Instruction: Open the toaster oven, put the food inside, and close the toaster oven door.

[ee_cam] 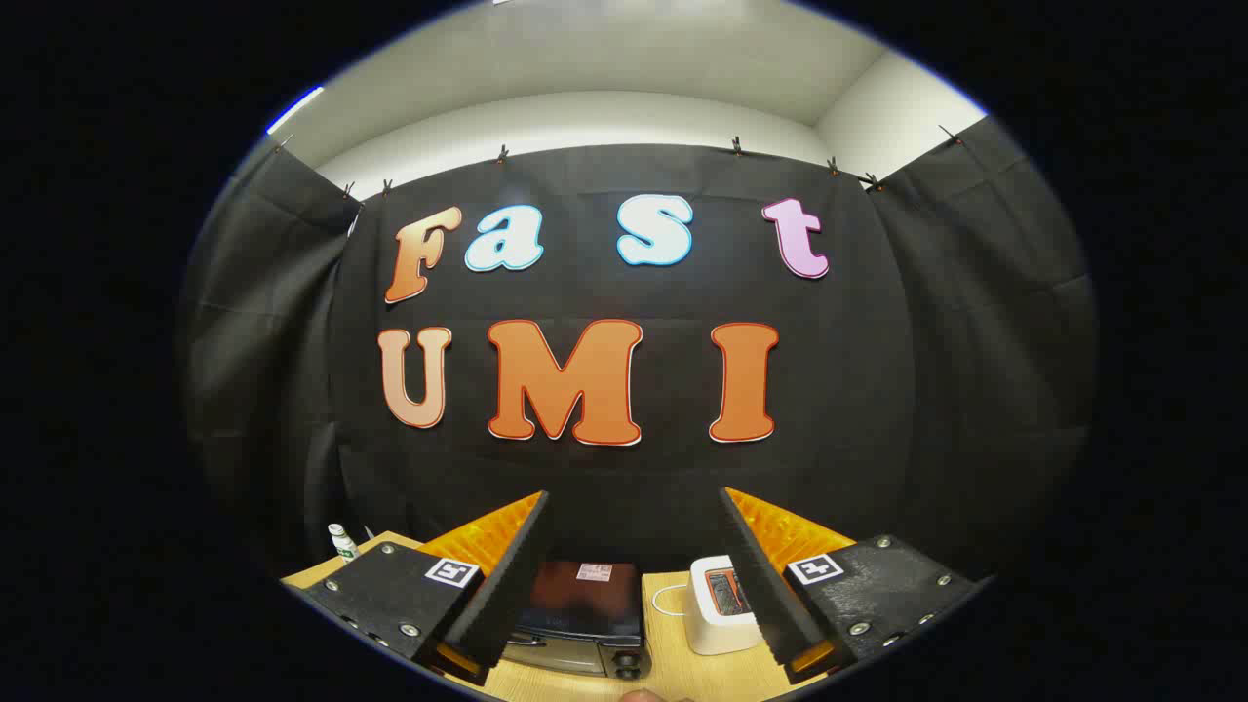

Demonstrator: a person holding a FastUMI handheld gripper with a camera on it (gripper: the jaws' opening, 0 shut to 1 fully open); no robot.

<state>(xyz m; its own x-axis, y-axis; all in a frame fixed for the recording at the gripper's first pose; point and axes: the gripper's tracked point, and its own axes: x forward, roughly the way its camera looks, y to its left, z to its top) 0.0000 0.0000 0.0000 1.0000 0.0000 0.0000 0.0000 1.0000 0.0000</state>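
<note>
The gripper (634,575) hung high above the wooden table (673,663), its two wedge-shaped fingers spread wide and holding nothing; tilted up toward the booth's cloth wall, it looked set for an approach, not yet a grasp, and the task appeared barely begun. Between and below the fingers sat the toaster oven (581,609), a dark boxy appliance with a smooth, faintly glossy top, a pale sticker near its back edge and what looked like a handle bar across the front; two round knobs (629,666) showed at its lower right corner. Its door seemed closed, though the steep angle left that uncertain; the oven faced the table's near edge, presumably so the door could drop forward toward whoever reached in. Just right of it stood a white, rounded-cornered box (717,609), a thin white cord (665,597) looping from it across the pale wood grain; its purpose could not be told. A small white bottle with a green cap (341,542) stood at the table's far left corner, well apart from the oven; no food could be made out from this height.
</note>
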